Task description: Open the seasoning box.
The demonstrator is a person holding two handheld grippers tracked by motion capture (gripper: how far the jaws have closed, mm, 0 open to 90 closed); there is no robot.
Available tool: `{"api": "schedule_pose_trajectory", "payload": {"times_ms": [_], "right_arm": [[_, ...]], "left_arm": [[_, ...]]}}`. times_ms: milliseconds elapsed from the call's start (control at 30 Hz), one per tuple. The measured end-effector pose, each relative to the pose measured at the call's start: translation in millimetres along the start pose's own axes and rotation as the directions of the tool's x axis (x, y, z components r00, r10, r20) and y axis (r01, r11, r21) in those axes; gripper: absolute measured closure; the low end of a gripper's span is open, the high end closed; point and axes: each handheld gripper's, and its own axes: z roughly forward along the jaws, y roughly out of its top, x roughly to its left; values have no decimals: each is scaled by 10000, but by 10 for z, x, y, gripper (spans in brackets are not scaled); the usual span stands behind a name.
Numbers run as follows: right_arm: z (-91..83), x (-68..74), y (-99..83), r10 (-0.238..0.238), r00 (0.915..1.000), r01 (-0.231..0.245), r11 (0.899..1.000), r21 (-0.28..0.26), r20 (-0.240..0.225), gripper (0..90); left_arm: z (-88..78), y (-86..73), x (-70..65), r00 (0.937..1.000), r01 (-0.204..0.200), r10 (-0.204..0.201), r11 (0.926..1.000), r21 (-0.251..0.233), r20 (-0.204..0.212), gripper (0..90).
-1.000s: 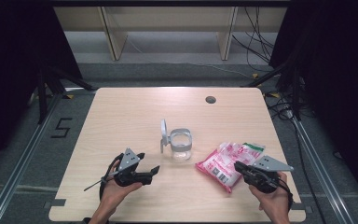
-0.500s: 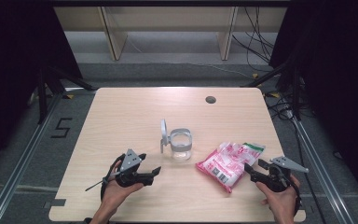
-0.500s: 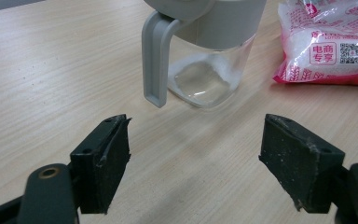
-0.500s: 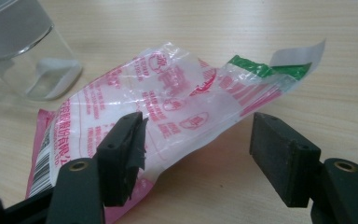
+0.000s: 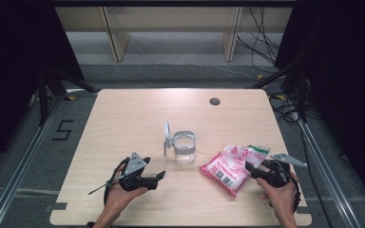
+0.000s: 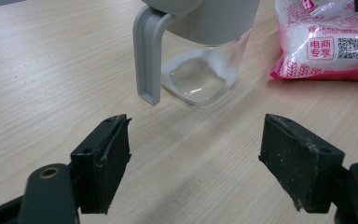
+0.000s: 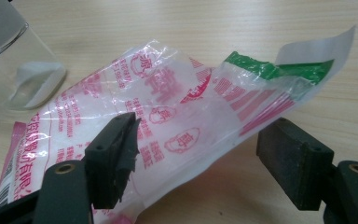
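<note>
Pink bag (image 5: 229, 166) of white granules lies flat on the table (image 5: 138, 118) at about 4 o'clock from the glass jar (image 5: 184, 148), its green-edged open end (image 7: 279, 70) toward my right gripper (image 5: 259, 172). I have just been opening that gripper's jaws; in the right gripper view they stand wide apart, the crumpled clear end of the bag lies between them, and neither pad presses on it. Whether the left pad brushes the film I cannot quite tell. My left gripper (image 5: 158, 176) rests at 8 o'clock from the jar, jaws spread and holding nothing, aimed at the jar's grey handle (image 6: 148, 60). The jar's lid (image 5: 167, 137) is flipped up at its 9 o'clock side
</note>
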Motion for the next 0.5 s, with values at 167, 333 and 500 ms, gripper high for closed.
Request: {"api": "schedule_pose_trajectory", "payload": {"times_ms": [167, 333, 500], "right_arm": [[91, -22, 4, 28, 10000, -27, 10000, 66, -70, 301], [168, 4, 36, -60, 9999, 65, 9988, 487, -110, 320], [250, 2, 41, 365, 9991, -350, 9974, 627, -233, 362]], "left_arm": [[19, -8, -1, 10000, -29, 29, 10000, -4, 59, 234], [23, -7, -15, 10000, -80, 80, 9999, 66, 60, 234], [35, -9, -15, 9999, 15, -16, 10000, 35, 134, 235]]}}
